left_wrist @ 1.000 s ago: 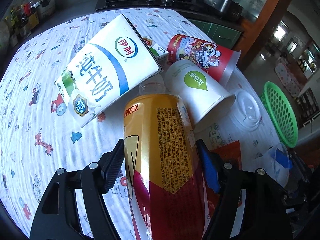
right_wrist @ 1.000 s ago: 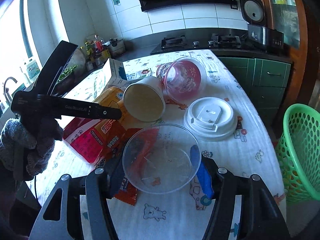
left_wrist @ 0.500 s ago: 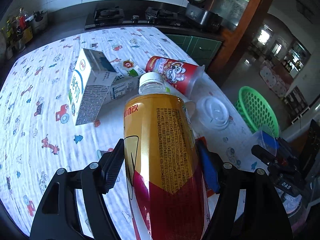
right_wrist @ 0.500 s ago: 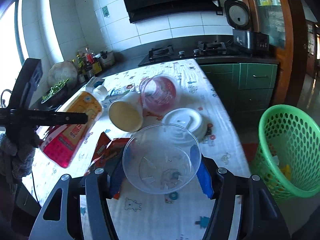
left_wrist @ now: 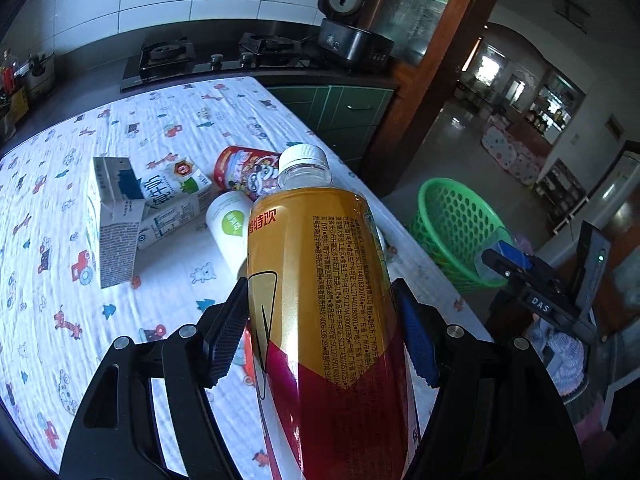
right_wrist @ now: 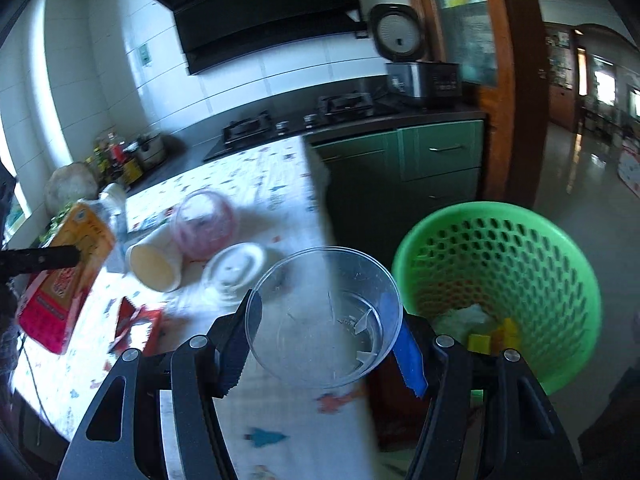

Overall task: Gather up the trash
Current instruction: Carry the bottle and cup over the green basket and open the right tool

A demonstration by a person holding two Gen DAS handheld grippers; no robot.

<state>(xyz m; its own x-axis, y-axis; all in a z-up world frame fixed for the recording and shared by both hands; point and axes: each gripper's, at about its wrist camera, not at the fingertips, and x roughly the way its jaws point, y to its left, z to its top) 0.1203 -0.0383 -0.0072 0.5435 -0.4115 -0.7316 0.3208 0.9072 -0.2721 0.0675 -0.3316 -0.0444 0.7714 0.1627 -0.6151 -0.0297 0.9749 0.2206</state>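
My left gripper [left_wrist: 320, 328] is shut on a gold and red drink bottle [left_wrist: 320, 280] with a white cap, held above the table; the bottle also shows in the right wrist view [right_wrist: 60, 276]. My right gripper [right_wrist: 324, 340] is shut on a clear plastic cup [right_wrist: 324, 320], held past the table's edge beside the green basket [right_wrist: 500, 280]. The basket stands on the floor and holds some trash; it also shows in the left wrist view [left_wrist: 452, 220]. The right gripper with its cup shows there too [left_wrist: 496, 260].
On the patterned tablecloth [left_wrist: 60, 280] lie a milk carton [left_wrist: 116, 216], a white paper cup [left_wrist: 228, 224], a red printed cup [left_wrist: 244, 172], a white lid [right_wrist: 236, 268] and a red wrapper [right_wrist: 136, 320]. A stove and rice cooker [left_wrist: 348, 36] stand behind.
Both grippers have risen and swung right toward the basket with their loads. The right gripper now hangs past the table's edge, close to the basket.
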